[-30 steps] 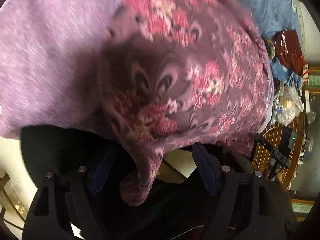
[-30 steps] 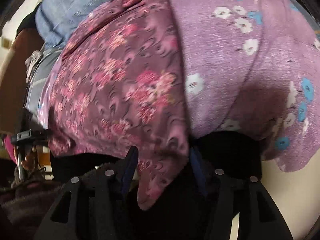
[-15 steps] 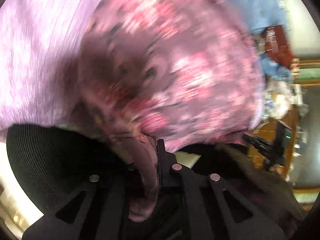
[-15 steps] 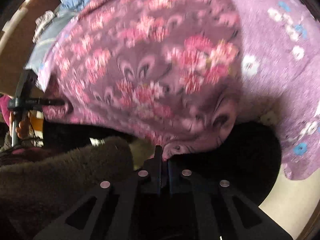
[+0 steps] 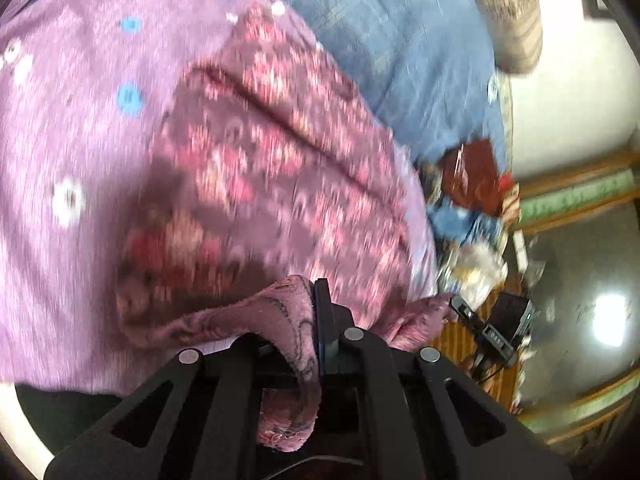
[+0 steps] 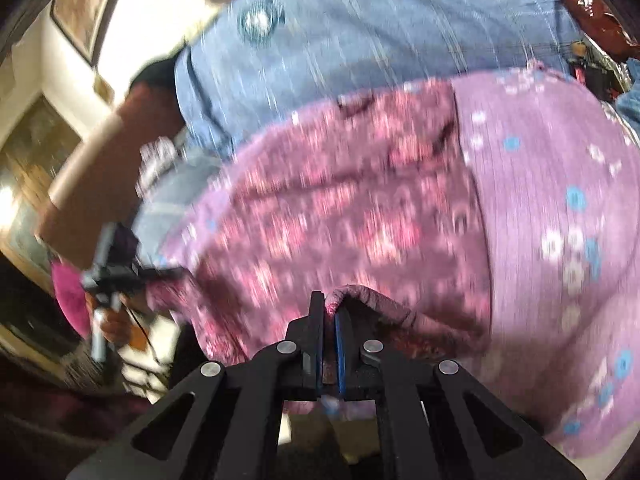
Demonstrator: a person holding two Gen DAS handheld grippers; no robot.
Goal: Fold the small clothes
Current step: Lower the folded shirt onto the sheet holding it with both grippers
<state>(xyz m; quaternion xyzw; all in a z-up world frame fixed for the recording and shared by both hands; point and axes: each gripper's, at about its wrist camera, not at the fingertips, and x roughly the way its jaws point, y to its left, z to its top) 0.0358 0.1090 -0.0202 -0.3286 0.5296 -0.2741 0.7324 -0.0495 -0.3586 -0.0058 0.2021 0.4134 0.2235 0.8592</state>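
Left hand-held gripper (image 5: 312, 300), right hand-held gripper (image 6: 329, 312) both clamped on floral garment (image 5: 272, 168) edge; cloth motion-blurred.

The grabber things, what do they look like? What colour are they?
Both are black. The left gripper and right gripper have flat angular plates with cut-out holes, round silver rivets, and blue pads lining the fingers. A thin dark cable curls beneath the left one.

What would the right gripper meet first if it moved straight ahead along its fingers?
The right gripper is shut on the floral cloth; straight on it would press into that cloth first. The blue fabric lies further along, though depth is unclear.
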